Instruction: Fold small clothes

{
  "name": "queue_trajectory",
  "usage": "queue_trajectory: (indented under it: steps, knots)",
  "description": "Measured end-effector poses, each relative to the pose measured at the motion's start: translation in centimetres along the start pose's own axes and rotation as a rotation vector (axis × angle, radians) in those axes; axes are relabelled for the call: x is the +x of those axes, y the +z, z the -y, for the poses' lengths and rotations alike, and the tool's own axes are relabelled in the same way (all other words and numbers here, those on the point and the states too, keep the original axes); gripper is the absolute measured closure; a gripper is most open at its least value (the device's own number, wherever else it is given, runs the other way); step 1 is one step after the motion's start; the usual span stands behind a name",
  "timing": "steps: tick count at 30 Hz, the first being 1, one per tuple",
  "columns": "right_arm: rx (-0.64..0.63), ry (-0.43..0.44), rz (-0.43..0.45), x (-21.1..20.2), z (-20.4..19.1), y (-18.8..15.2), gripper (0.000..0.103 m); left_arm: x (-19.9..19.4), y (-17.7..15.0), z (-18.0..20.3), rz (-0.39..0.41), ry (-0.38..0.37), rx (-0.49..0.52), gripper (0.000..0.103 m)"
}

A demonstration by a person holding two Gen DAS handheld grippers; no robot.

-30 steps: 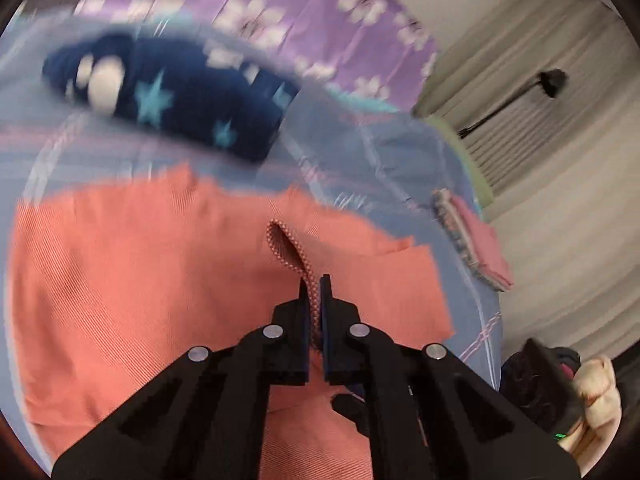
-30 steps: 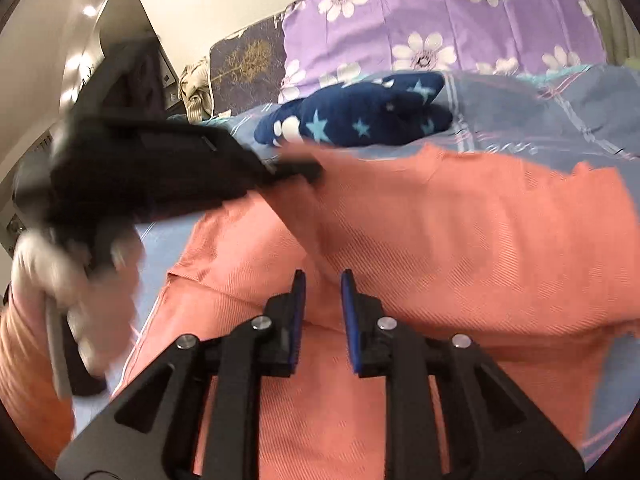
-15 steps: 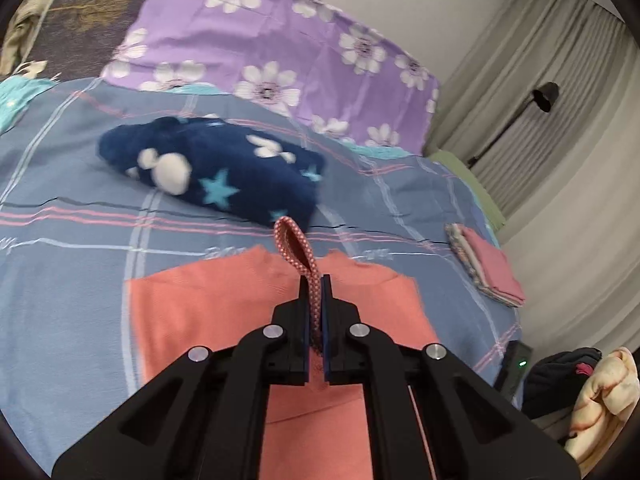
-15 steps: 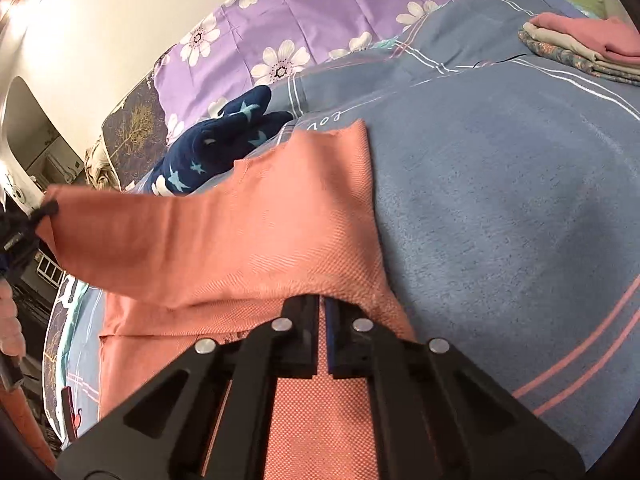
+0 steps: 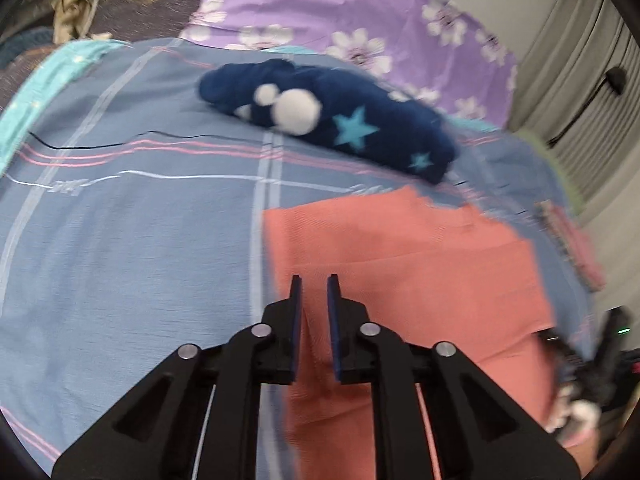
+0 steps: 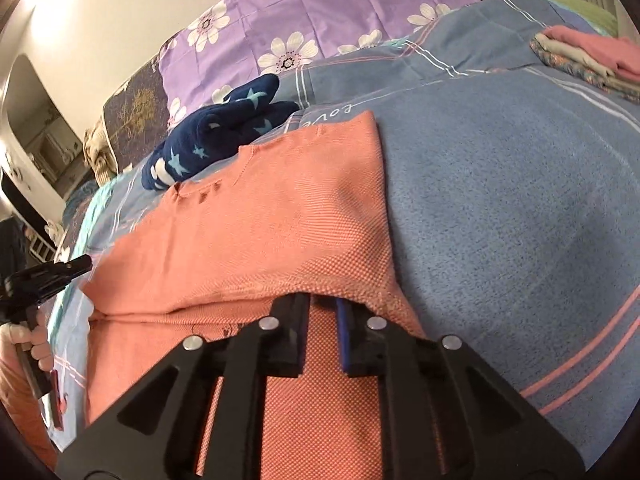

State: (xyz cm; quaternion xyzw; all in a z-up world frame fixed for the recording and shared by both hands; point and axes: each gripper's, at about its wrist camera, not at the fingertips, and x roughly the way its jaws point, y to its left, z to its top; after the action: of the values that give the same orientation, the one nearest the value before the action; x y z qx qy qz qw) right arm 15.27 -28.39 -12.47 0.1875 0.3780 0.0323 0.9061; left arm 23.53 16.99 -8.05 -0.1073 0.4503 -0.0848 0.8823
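Note:
A salmon-orange garment lies folded over itself on the blue plaid bedspread. My left gripper is open and empty, hovering over the garment's left edge. In the right wrist view the garment lies with its folded flap on top. My right gripper is open, its fingertips tucked under the flap's near edge, nothing pinched. The left gripper shows at the far left of that view, held in a gloved hand.
A navy plush garment with stars lies beyond the orange one, in front of a purple flowered pillow. A stack of folded clothes sits at the bed's right side. Curtains and a lamp stand to the right.
Both grippers have let go of the orange garment and opened. The flap they carried across now lies flat. The left gripper has moved back to the left.

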Motion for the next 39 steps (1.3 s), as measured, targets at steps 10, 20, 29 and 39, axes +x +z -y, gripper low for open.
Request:
queue_trajectory:
  steps: [10,20,29,39]
  knots:
    - [-0.207,0.047,0.007,-4.4,-4.2,0.5,0.073,-0.6,-2.2,5.9,0.047,-0.062,0.209,0.066]
    - [-0.265,-0.16,-0.061,1.7,-1.4,1.7,0.077,4.2,-4.7,6.7,0.025,0.014,0.265,0.062]
    - [-0.309,-0.182,-0.035,0.9,-1.8,1.3,0.074,0.7,-6.1,6.2,0.094,0.044,0.28,0.055]
    - [-0.244,-0.095,-0.088,-7.6,1.8,-5.3,0.055,-6.6,-16.1,0.9,-0.001,-0.05,0.297,0.047]
